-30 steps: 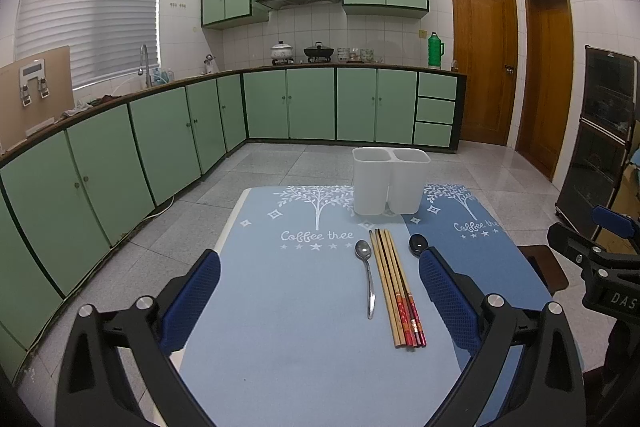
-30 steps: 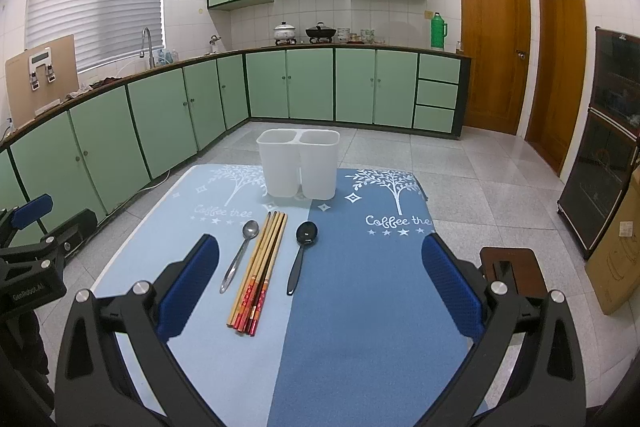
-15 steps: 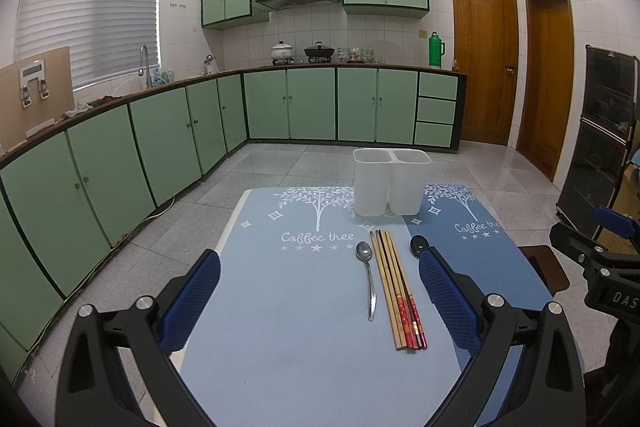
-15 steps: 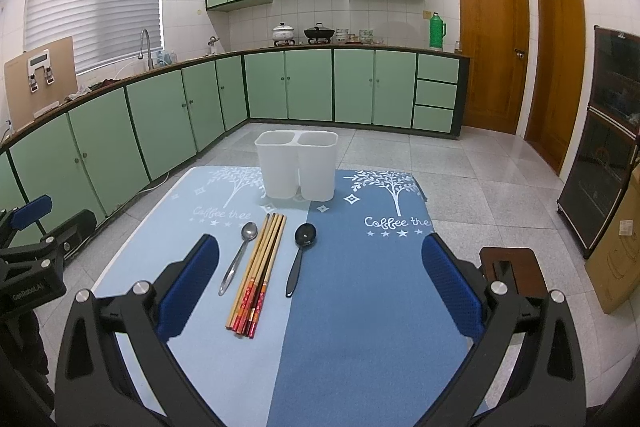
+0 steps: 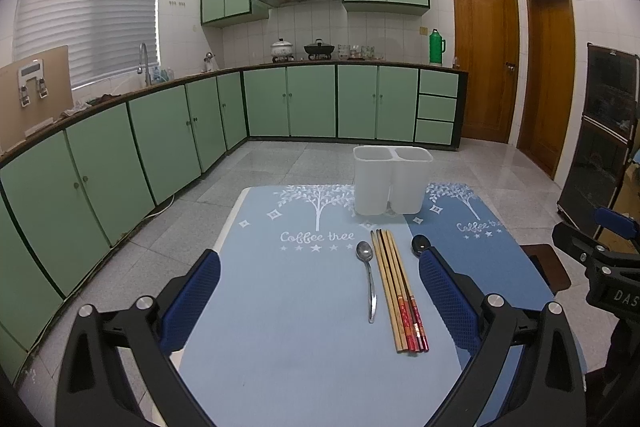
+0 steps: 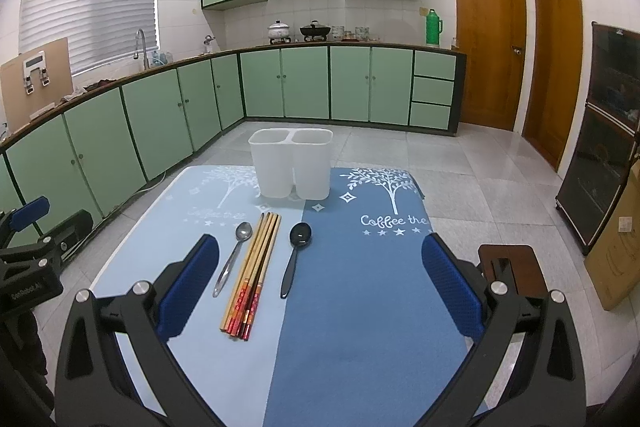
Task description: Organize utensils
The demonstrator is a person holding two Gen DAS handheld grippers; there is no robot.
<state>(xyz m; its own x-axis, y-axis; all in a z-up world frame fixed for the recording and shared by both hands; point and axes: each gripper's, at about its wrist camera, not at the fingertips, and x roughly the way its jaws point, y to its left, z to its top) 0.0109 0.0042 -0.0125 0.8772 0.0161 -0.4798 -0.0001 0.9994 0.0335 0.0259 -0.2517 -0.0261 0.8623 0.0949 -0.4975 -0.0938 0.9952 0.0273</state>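
Green-cabinet kitchen, with a low table covered by a two-tone blue mat (image 6: 360, 307) in the middle, so that's the work surface. Nearest to the cameras, the left gripper (image 5: 319, 301) and the right gripper (image 6: 320, 285) are both held spread wide above the near end of the mat, with nothing between the blue pads.

Everything else can be placed off the chopsticks (image 6: 252, 273), which are bundled flat near the mat's centre. Just to their left a metal spoon (image 6: 233, 257) is laid, bowl pointing away. Just to their right a black spoon (image 6: 294, 257) is laid the same way, close but apart. Straight beyond the chopsticks' far tips, the white two-compartment holder (image 6: 291, 163) is stood upright; nothing is seen poking out of it.

Handling guess: all of it is probably light and stiff. The chopsticks would likely roll and splay if pinched off-centre, so a grip across the whole bundle near the middle seems safest. The metal spoon looks slick and thin, so the handle is best taken mid-length. Same for the black one.

Compared with a second ago, hardly anything is changed: the utensils are unmoved and the right view is only shifted a touch nearer the holder.
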